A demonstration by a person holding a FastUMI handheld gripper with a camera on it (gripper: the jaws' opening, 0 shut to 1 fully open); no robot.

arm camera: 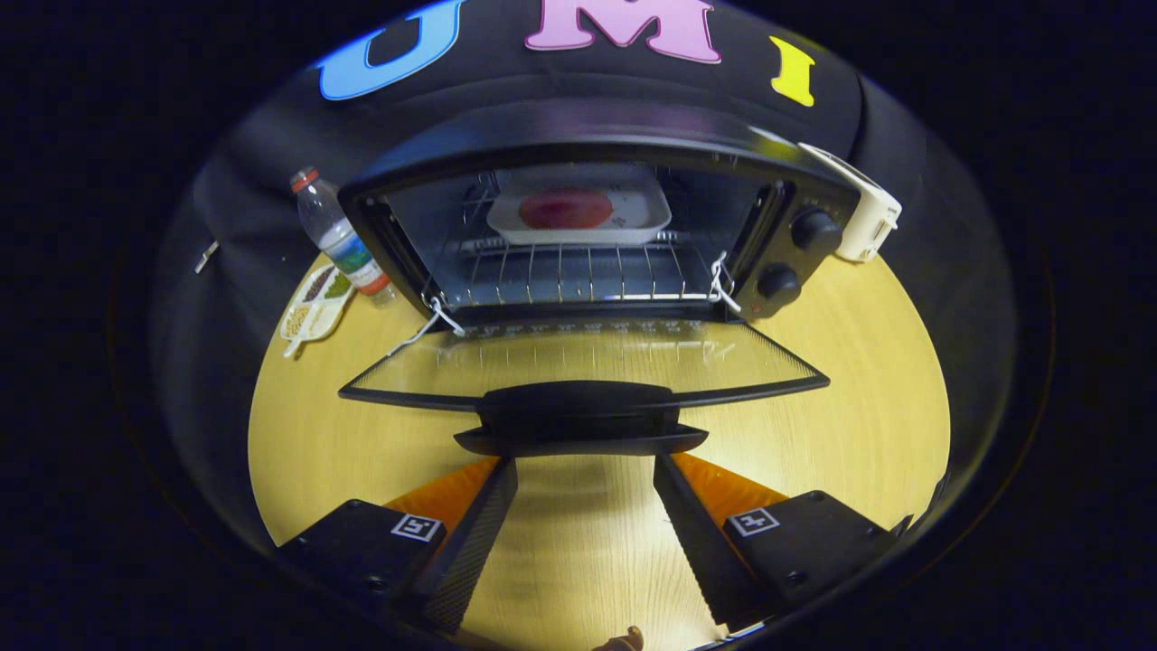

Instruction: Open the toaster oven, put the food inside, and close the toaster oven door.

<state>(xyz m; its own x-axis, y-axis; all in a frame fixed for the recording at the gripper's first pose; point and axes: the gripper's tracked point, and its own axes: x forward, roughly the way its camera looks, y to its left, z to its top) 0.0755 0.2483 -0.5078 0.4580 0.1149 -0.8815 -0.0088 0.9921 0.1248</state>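
The gripper [585,470] hangs low over the wooden table [859,407] with its jaws spread wide and nothing between them; bare tabletop shows in the gap. Just ahead of the fingertips, at twelve o'clock, sits the door handle [578,418] of the toaster oven [597,145], the tips stopping just short of it on either side without gripping it. The glass door [587,357] lies folded down flat toward the gripper, fully open, the table's grain showing through the pane. Beyond it the oven cavity stands open, a wire rack [578,276] across its floor. On the rack toward the back rests a white tray [578,215] carrying the food [566,210], a round reddish piece near the tray's middle. Two knobs [795,258] sit stacked on the oven's panel at about one o'clock from the fingers. At ten o'clock, just left of the oven, a clear plastic bottle [339,237] with a red cap stands tilted in the view, and nearer beside it lies a flat divided dish [316,307] of small dry foods. A white appliance [863,212] pokes out behind the oven's right corner.
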